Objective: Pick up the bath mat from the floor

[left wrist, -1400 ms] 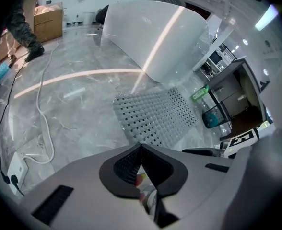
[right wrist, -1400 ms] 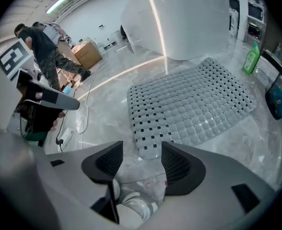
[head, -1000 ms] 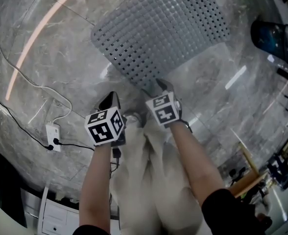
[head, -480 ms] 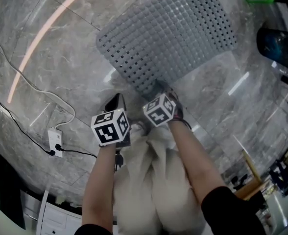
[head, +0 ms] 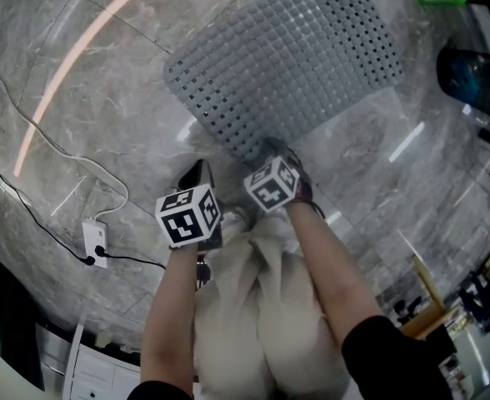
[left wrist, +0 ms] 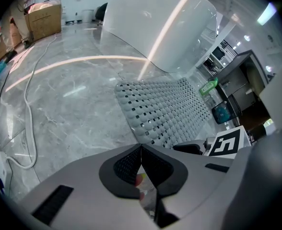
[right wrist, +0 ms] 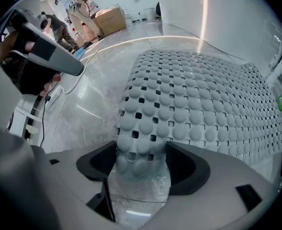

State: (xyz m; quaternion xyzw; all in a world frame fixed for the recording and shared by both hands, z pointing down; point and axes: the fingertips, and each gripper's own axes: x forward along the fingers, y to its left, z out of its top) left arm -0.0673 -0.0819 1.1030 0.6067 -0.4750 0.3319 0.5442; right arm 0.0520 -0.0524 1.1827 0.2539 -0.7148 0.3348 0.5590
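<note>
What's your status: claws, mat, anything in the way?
Left claw shut, empty. Right claw open, straddling a corner of the bath mat. Mat lying on the floor, not lifted. White cable off left, clear of it.

Between the matt grey plastic jaws of the right gripper (right wrist: pixel 142 150): a matt grey rubbery bath mat (right wrist: pixel 203 109), knobbly and perforated, on a glossy, polished stone-look floor (right wrist: pixel 95 83).

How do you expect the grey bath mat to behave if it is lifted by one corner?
The bath mat looks thin, rubbery and full of holes, so it will probably droop rather than stay stiff. It seems light for its size. On the glossy floor it may slide or cling first.
</note>
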